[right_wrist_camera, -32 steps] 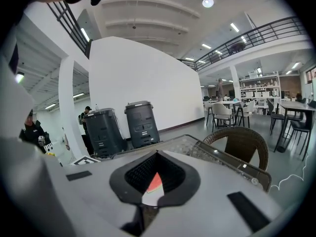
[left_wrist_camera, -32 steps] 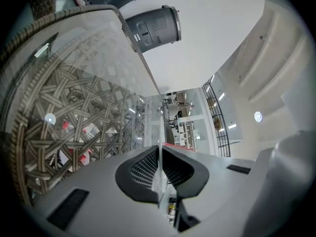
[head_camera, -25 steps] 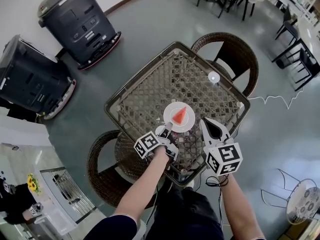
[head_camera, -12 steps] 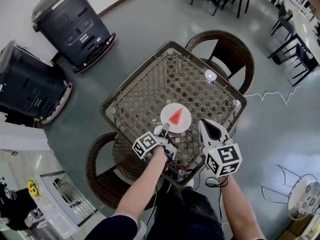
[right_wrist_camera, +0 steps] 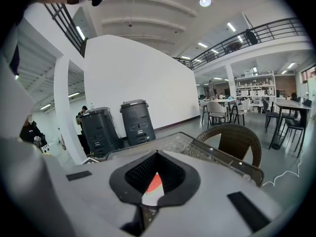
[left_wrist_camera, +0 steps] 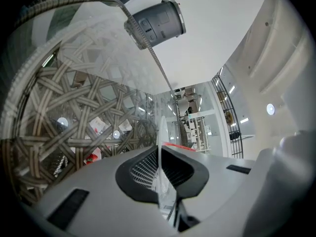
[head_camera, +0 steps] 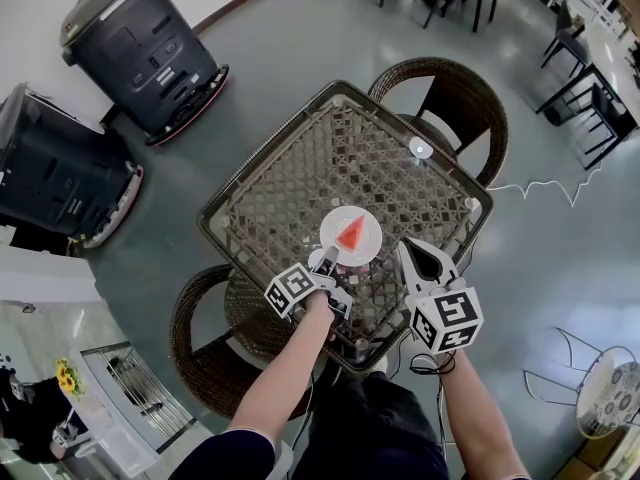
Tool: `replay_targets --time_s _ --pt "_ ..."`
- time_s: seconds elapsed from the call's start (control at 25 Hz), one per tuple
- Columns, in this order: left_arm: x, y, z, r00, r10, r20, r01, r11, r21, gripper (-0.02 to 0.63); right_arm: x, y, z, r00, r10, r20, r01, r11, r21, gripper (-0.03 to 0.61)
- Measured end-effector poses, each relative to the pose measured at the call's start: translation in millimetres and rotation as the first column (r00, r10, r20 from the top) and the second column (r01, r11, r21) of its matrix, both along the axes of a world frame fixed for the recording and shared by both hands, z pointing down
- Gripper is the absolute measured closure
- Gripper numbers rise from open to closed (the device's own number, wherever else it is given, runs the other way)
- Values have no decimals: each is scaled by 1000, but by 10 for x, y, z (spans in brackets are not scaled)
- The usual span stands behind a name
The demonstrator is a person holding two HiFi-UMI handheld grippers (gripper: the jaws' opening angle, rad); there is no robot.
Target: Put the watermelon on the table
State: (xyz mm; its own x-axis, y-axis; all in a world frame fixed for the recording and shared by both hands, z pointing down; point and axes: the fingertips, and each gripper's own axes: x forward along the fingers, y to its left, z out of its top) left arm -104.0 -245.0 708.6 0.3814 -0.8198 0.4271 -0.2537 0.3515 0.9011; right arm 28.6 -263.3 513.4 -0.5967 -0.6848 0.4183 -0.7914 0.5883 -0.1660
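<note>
A red watermelon wedge [head_camera: 352, 232] lies on a white plate [head_camera: 372, 224] near the front of the glass-topped wicker table [head_camera: 290, 178]. My left gripper [head_camera: 327, 261] is shut on the plate's near rim. In the left gripper view the plate [left_wrist_camera: 161, 132] shows edge-on between the jaws, with a red sliver of watermelon [left_wrist_camera: 176, 144] behind it. My right gripper [head_camera: 415, 253] hovers at the table's front right edge, shut and holding nothing. Through the gap in its jaws, the right gripper [right_wrist_camera: 157, 154] shows the watermelon [right_wrist_camera: 154, 183] on the plate [right_wrist_camera: 147, 199].
A small round white object [head_camera: 421, 149] sits near the table's far right corner. Wicker chairs stand behind the table [head_camera: 450, 103] and at its front left [head_camera: 215, 338]. Two dark bins [head_camera: 150, 48] [head_camera: 55, 173] stand left. A white cable [head_camera: 545, 190] lies on the floor.
The view has shifted slightly. The plate, the watermelon and both grippers keep their places relative to the table.
</note>
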Motion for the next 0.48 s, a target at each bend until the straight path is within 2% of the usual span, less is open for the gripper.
replay_targets --time_s 0.48 --pt "-15 44 126 993 38 109 -30 996 -78 597 30 9 26 1000 8 3 -8 1000 -8 575"
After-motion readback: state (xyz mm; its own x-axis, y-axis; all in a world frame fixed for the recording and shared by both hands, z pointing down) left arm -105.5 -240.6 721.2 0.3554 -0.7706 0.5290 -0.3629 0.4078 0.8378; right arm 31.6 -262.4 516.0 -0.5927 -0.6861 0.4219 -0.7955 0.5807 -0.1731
